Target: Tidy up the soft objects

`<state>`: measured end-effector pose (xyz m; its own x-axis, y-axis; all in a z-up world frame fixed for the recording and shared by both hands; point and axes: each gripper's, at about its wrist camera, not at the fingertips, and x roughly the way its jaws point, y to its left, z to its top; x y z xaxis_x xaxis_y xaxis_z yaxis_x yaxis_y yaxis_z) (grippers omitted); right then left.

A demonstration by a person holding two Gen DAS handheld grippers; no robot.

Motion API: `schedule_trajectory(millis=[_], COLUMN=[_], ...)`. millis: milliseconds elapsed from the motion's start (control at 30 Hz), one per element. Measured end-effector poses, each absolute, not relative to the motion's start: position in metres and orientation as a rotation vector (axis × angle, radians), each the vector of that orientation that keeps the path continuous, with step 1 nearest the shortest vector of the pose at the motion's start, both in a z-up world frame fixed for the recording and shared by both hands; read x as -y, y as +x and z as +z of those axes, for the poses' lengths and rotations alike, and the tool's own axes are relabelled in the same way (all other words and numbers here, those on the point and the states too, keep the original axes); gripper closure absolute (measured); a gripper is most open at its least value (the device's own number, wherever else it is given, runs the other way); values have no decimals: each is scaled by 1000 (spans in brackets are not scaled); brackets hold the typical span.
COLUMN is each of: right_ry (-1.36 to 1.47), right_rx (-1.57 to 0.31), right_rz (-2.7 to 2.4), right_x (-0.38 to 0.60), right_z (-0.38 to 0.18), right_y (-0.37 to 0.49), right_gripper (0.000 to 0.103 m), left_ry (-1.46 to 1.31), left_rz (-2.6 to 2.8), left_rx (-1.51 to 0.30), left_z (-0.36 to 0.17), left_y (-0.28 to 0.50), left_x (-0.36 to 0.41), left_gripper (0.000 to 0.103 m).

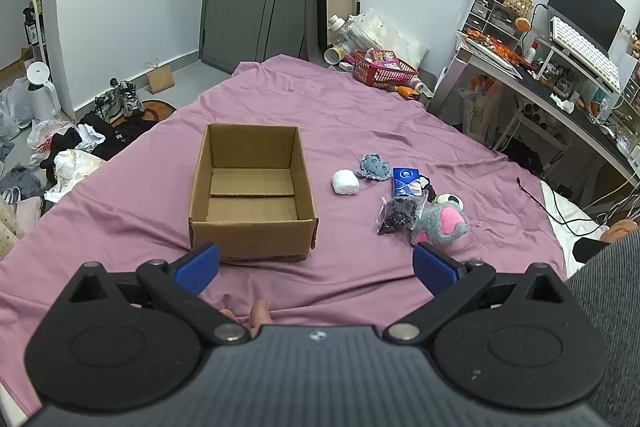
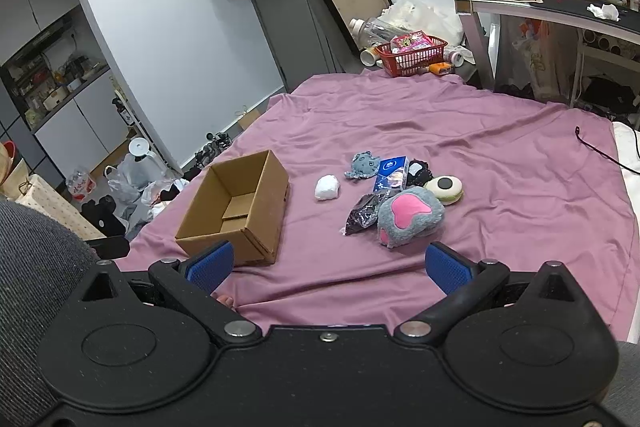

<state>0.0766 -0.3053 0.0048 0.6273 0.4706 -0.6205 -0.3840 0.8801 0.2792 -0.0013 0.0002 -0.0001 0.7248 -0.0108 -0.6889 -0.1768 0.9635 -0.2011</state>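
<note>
- The left gripper (image 1: 316,263) hangs over the mauve bedsheet (image 1: 360,115) with its blue-padded jaws spread wide and nothing between them; the right gripper (image 2: 326,265) is likewise released and empty.
- The open brown cardboard box (image 1: 252,187), empty inside, sits centre-left in the left wrist view, directly ahead of the left gripper.
- The soft things lie in a cluster right of the box: a grey plush paw with pink pads (image 2: 408,215), a crinkled dark plastic packet (image 2: 362,213) touching it, a white rolled bundle (image 2: 327,187), a small blue-grey plush (image 2: 362,165), and a blue tissue pack (image 2: 392,175).
- In the right wrist view the paw lies just beyond the right gripper, slightly right of centre, so the right hand is judged nearer for a first pick.
</note>
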Motion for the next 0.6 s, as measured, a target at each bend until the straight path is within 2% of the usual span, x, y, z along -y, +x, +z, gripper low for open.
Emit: schedule_trajectory(millis=[600], right_ry=[98], right_rx=[-724], right_rz=[466], right_x=[303], right_z=[6], right_y=[75], right_gripper=[0], left_ry=[-260], left_rz=[94], left_rx=[-754], left_z=[1], left_y=[-1], left_x=[-2], left_gripper=[1])
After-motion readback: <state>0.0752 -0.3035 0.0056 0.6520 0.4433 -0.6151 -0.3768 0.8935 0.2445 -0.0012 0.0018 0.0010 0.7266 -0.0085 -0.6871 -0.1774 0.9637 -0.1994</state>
